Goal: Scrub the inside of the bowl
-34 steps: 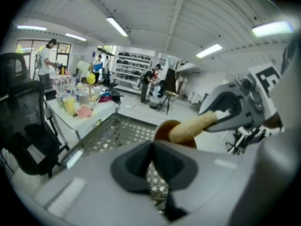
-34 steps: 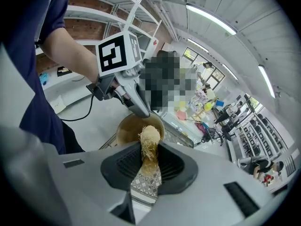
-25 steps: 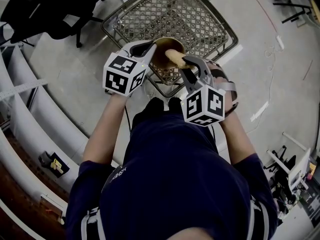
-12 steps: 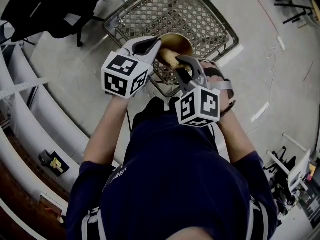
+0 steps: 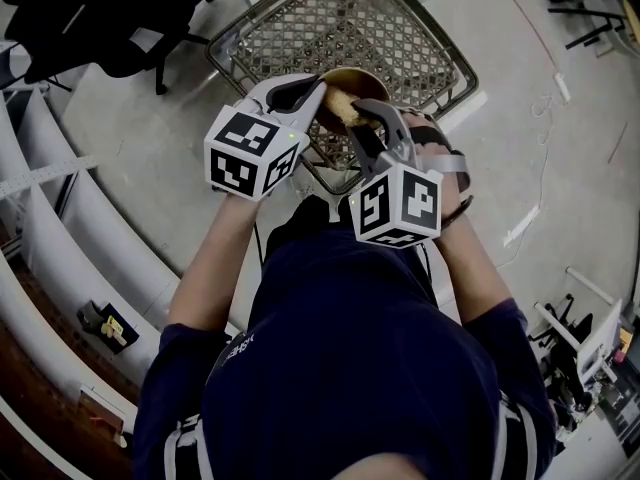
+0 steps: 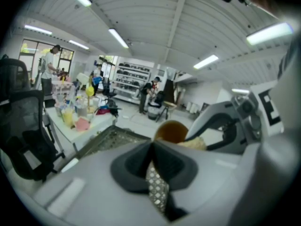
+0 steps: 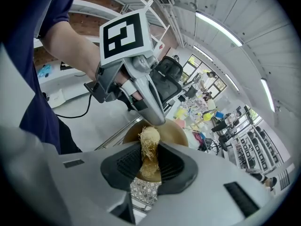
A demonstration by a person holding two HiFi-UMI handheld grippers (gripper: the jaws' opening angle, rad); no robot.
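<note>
Bowl [image 7: 174,133]; scrubber [image 7: 150,135] in right gripper [image 7: 149,146]

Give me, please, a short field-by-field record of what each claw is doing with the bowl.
left claw: shut on the rim of the brown round bowl
right claw: shut on the tan fibrous scrubber
scrubber: its far end reaches inside the bowl, close to the left claw's tip
bowl: held in the air above the grey metal mesh basket
</note>
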